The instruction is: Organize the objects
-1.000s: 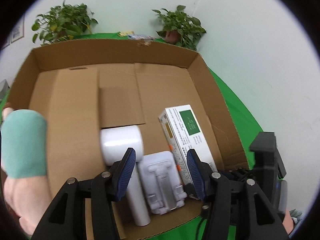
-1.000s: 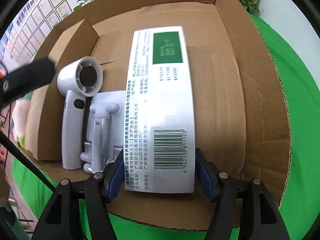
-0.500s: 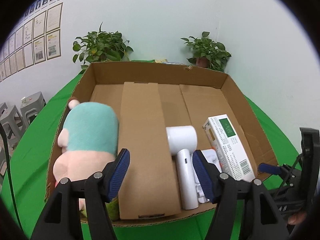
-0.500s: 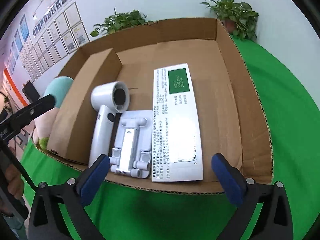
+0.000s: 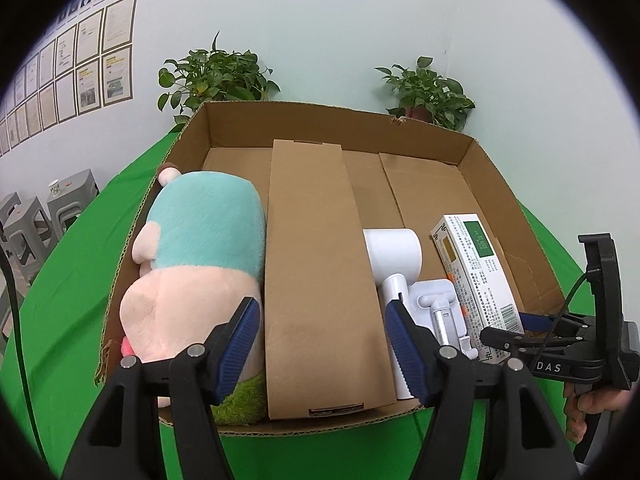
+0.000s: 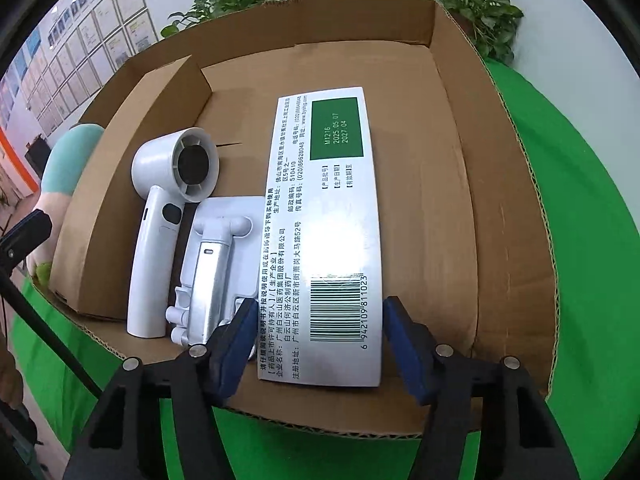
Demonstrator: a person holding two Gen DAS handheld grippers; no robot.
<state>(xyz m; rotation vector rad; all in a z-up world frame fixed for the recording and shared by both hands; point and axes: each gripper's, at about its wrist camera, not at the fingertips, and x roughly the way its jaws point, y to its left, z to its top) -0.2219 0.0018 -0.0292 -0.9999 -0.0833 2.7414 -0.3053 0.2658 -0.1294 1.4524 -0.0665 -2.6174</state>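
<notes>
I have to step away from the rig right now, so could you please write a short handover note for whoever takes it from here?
Left gripper: open, empty, hovering at the near edge of the cardboard box.
Right gripper: open, its fingers either side of the barcode end of the medicine box; it does not look clamped.
In the box: plush toy left of the cardboard divider; to its right the handheld fan, the phone stand and the medicine box side by side.
Done: all four items sit in the box.
Left: probably just to draw back; check for anything outside.
</notes>
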